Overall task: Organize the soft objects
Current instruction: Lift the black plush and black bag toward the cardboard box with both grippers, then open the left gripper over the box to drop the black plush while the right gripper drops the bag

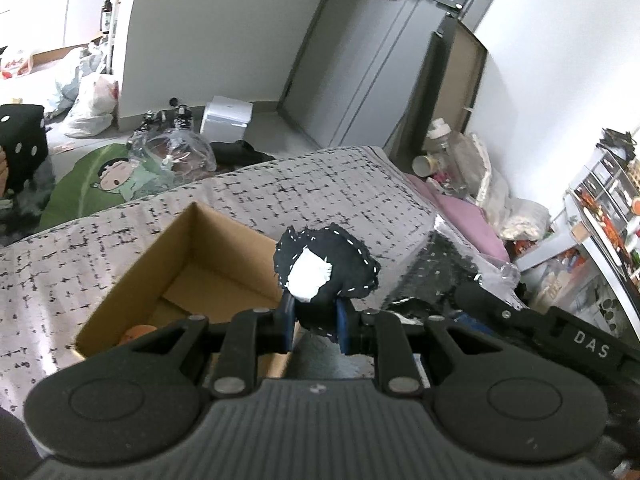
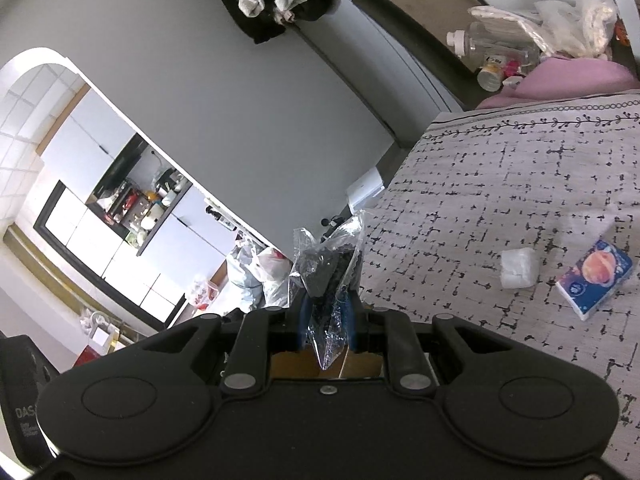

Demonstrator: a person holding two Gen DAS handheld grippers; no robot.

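Note:
My left gripper [image 1: 314,320] is shut on a black stuffed toy [image 1: 344,268] with white stitching and a white patch, held just right of an open cardboard box [image 1: 176,264] on the patterned bed cover [image 1: 320,184]. An orange object [image 1: 136,334] lies in the box. My right gripper [image 2: 326,316] is shut on a clear plastic bag [image 2: 328,264] holding something black, lifted beyond the bed's edge. A white soft square [image 2: 518,268] and a blue tissue pack [image 2: 594,282] lie on the bed cover [image 2: 500,184] to the right.
The right gripper's black body [image 1: 560,332] shows in the left wrist view. A pink pillow [image 2: 560,76] and bottles [image 2: 492,48] lie past the bed's far end. A green cartoon mat [image 1: 104,184], bags [image 1: 88,108] and a white appliance [image 1: 226,118] are on the floor.

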